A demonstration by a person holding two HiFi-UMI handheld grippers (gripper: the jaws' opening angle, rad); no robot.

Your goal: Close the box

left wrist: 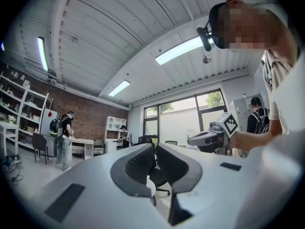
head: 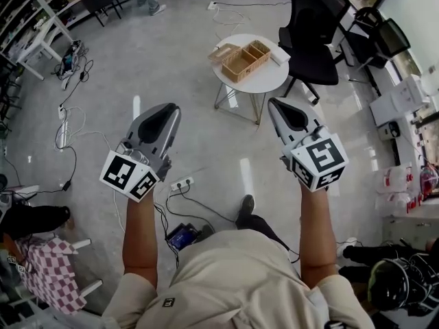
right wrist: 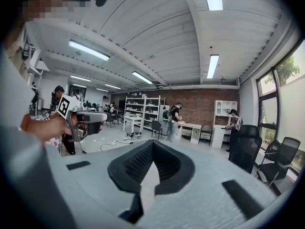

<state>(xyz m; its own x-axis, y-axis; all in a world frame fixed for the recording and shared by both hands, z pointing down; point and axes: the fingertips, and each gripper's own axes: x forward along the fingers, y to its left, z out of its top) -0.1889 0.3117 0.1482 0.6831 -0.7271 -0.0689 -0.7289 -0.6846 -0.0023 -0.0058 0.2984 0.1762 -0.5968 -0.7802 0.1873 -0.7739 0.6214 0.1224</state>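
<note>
Probably light, stiff, woven box (head: 241,64) on round bench (head: 273,78), best pushed at open lid (head: 220,52) edge; left gripper (head: 171,110) and right gripper (head: 276,104) fingers closed, empty.

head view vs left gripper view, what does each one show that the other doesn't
Only the head view: the wicker box, lid open, on the round white table, and the floor cables.

Only the left gripper view: the ceiling lights, the windows, the brick wall and a person with a backpack.

Both: the left gripper and the right gripper, each with jaws together on nothing, well short of the box.
</note>
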